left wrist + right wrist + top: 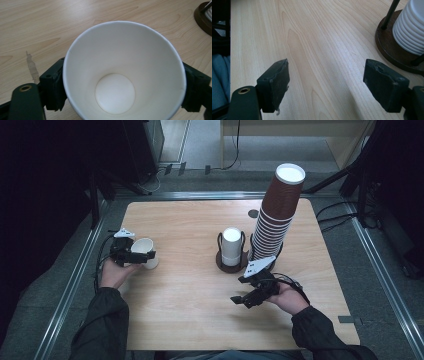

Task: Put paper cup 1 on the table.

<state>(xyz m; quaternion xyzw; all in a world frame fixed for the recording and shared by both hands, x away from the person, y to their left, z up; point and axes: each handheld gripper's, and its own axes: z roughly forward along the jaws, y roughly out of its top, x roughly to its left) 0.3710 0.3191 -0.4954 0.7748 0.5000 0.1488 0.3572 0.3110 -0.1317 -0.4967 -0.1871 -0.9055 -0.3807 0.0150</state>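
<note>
A: Where is the cup (144, 251)?

B: Near the left edge of the bench (190, 320), about midway along it, between the jaws of the left claw (141, 255). In the high view it tilts, mouth up and toward the person. The left gripper view looks straight into it (124, 72): white inside, round bottom showing.

A: Is the claw gripping it?

B: A black jaw stands at each side of the cup wall in the left gripper view. Whether the pads press the paper I cannot tell.

A: And the right claw (239, 290)?

B: Wide open, holding nothing. In the right gripper view its two jaws stand well apart over bare wood. It hangs toward the right half of the bench, nearer the near edge, pointing left.

A: What stands beyond it?

B: A dark holder (231, 262) near the bench's middle with a short white stack (231, 245) in it. Just to its right, a tall brown stack (277, 212) leans toward the far right corner. The right gripper view catches the holder's base (387, 43) and white rims at its upper right.
</note>
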